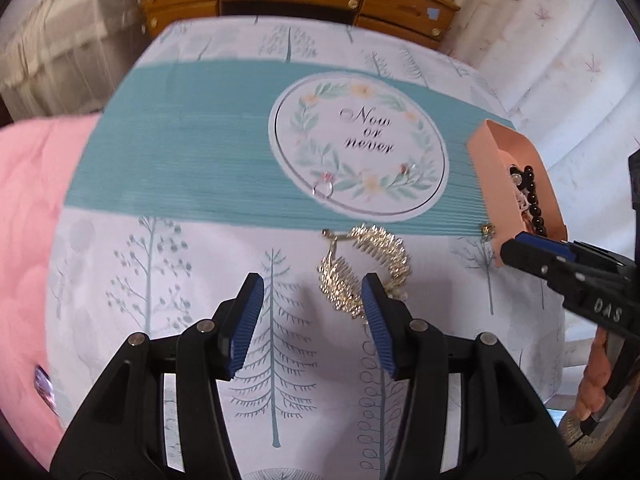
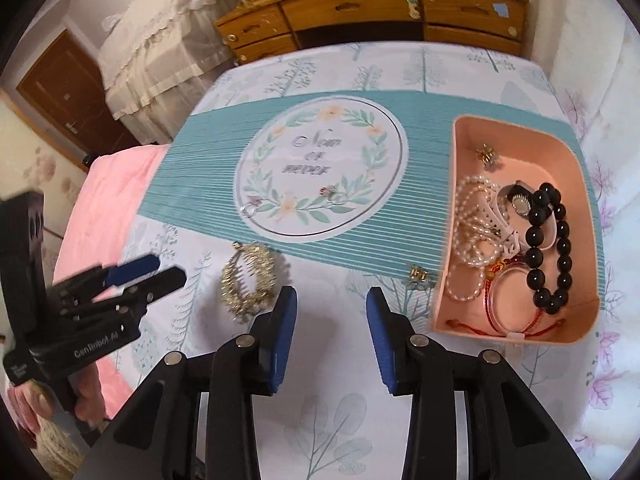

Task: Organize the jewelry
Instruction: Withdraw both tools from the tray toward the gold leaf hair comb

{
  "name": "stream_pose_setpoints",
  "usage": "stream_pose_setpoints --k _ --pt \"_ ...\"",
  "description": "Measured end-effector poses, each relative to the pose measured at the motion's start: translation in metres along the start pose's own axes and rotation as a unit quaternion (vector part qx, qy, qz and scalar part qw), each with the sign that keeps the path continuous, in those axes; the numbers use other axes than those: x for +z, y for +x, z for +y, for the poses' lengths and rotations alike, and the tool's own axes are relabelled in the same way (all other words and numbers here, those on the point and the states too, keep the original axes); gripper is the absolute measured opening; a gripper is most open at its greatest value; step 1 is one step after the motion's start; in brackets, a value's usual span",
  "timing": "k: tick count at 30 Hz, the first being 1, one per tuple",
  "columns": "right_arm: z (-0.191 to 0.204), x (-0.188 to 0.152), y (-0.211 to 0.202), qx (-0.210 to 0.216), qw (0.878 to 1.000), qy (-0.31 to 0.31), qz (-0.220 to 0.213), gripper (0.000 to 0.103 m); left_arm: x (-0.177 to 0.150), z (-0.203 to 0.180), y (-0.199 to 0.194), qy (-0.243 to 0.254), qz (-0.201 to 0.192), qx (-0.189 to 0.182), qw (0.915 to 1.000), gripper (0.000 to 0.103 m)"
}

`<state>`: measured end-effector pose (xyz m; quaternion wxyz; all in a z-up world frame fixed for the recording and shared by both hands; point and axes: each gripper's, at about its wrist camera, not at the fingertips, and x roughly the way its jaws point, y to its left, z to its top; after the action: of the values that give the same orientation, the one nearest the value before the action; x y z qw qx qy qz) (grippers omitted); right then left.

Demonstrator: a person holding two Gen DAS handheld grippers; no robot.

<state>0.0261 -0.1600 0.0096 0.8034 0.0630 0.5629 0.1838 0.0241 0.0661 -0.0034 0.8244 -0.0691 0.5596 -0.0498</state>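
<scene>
The coiled gold metal hair comb point(image 1: 362, 270) is seen just beyond the left gripper point(image 1: 312, 304), beside its right pad, jaws apart and empty.

I see a table under a tablecloth point(image 2: 328, 420) printed with pale trees, with a teal band point(image 1: 180, 152) across it and a round wreath emblem point(image 1: 358, 146) reading "Now or never". Behind the table stands a wooden dresser point(image 2: 372, 20) with drawers and clutter on top. To its left, something is draped in a cream cover point(image 2: 160, 40), with a brown door point(image 2: 64, 92) beside it. A pink blanket point(image 1: 28, 220) lies left of the table.
</scene>
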Motion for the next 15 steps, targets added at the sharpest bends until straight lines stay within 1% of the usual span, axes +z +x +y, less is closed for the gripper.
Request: stream_pose_setpoints --k 3,4,6,7,9,10,15 --pt "-0.011 0.005 0.017 0.017 0.999 0.030 0.028 0.037 -0.003 -0.002 0.006 0.012 0.003 -0.010 0.9999 0.048" --pt "-0.016 0.006 0.022 0.019 0.999 0.036 0.033 0.037 -0.003 -0.005 0.007 0.022 0.001 -0.010 0.9997 0.048" --pt "-0.022 0.007 0.031 0.014 0.998 0.051 0.045 0.037 -0.005 -0.019 0.009 0.063 -0.003 -0.003 0.9980 0.048" --pt "-0.024 0.007 0.034 0.009 0.997 0.053 0.046 0.037 -0.006 -0.027 0.011 0.088 -0.007 0.001 0.9961 0.048" --pt "-0.027 0.009 0.038 -0.014 0.997 0.054 0.048 0.036 -0.008 -0.041 0.014 0.125 -0.009 0.004 0.9921 0.048" --pt "-0.028 0.009 0.039 -0.017 0.997 0.053 0.049 0.036 -0.011 -0.049 0.018 0.148 -0.008 0.003 0.9890 0.048" --pt "-0.026 0.013 0.043 -0.038 0.997 0.048 0.054 0.036 -0.018 -0.075 0.030 0.213 -0.005 0.008 0.9771 0.048"
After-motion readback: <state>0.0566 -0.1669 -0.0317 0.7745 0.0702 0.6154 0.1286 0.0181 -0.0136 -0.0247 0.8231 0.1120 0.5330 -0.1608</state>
